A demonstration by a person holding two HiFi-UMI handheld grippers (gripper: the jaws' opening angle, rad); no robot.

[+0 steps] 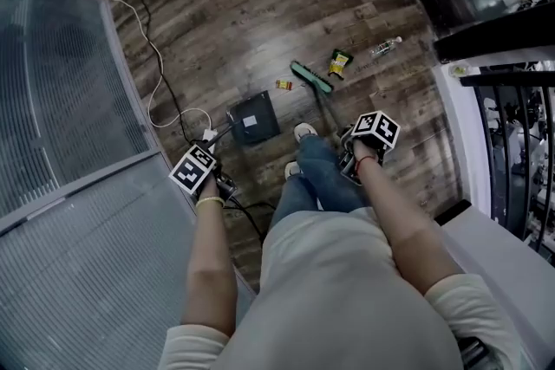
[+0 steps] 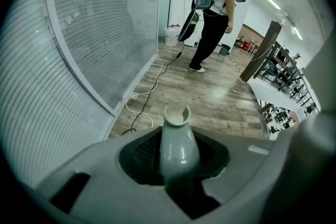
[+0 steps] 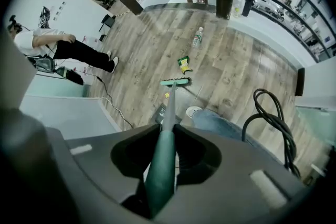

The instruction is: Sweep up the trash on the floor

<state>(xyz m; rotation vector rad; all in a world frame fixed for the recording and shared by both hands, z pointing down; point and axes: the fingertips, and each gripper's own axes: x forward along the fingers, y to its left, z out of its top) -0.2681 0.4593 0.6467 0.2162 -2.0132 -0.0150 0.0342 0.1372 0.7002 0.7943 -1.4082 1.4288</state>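
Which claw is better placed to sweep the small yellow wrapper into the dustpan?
Right. The right claw grips the broom, its head beside the yellow wrapper; the left claw holds the dustpan handle.

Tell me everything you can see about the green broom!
The broom has a flat teal-green brush head, a thin grey stick and a dark green grip end. The right gripper is shut on that grip. The stick slants down to the wooden floor, where the head seems to rest between a small yellow scrap and a green-yellow packet.
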